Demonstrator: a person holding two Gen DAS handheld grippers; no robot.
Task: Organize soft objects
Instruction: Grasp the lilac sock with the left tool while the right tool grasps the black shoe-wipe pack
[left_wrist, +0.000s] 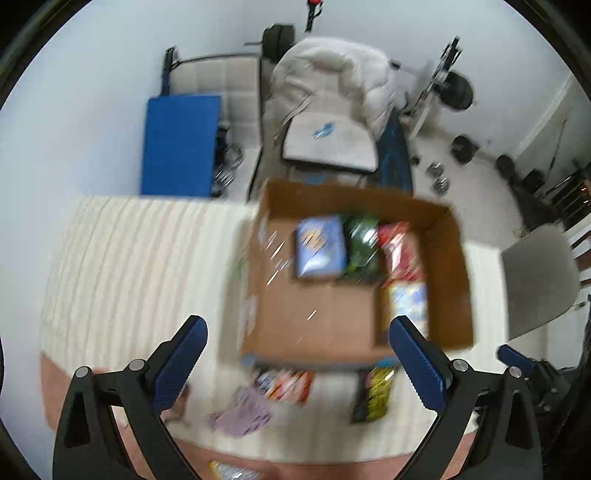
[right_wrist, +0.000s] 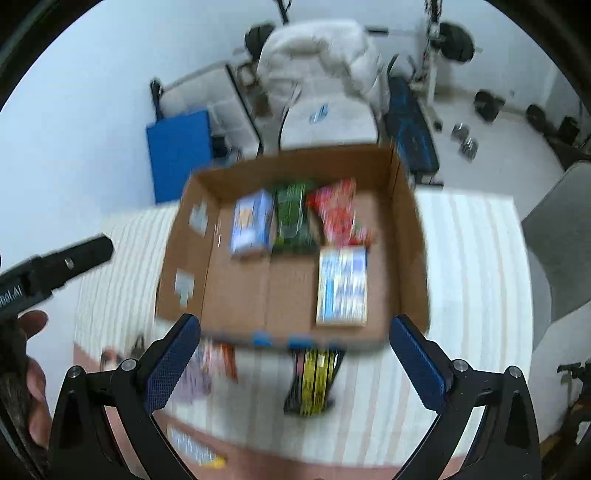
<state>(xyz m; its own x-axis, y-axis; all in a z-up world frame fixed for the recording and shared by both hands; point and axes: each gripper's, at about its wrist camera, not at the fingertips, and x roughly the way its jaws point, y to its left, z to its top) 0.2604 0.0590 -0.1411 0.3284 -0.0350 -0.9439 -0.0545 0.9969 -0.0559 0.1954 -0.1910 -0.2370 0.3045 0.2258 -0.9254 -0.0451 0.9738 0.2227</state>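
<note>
1. Both views are motion-blurred; fine detail and print on the packets cannot be read.
2. Left gripper (left_wrist: 297, 354): jaws spread wide, nothing between them. It hangs above the striped counter (left_wrist: 129, 266).
3. Right gripper (right_wrist: 295, 350): jaws spread wide, nothing between them. It hangs above the same counter, over the near edge of the cardboard box (right_wrist: 406, 229).
4. The cardboard box (left_wrist: 454, 266) stands open on the counter, ahead of the left jaws and toward their right side.
5. Inside the box, along the far wall and side by side: a blue packet (right_wrist: 253, 223), a green packet (right_wrist: 293, 218) and a red packet (right_wrist: 338, 212). Whether they touch cannot be told.
6. A light blue packet (right_wrist: 343, 286) lies flat in the box just ahead of the right finger of the right gripper, nearer than the red packet.
7. On the counter outside the box, between the right jaws: a black and yellow packet (right_wrist: 314, 380), close to the box's near wall.
8. An orange and white packet (left_wrist: 286, 384) lies between the left jaws, just outside the box's near wall.
9. A purple cloth (left_wrist: 243, 411) lies crumpled on the counter just beside the orange and white packet, toward the left finger.
10. A further packet (right_wrist: 192, 448) lies at the counter's near edge, below the right gripper's left finger; its kind cannot be told.
</note>
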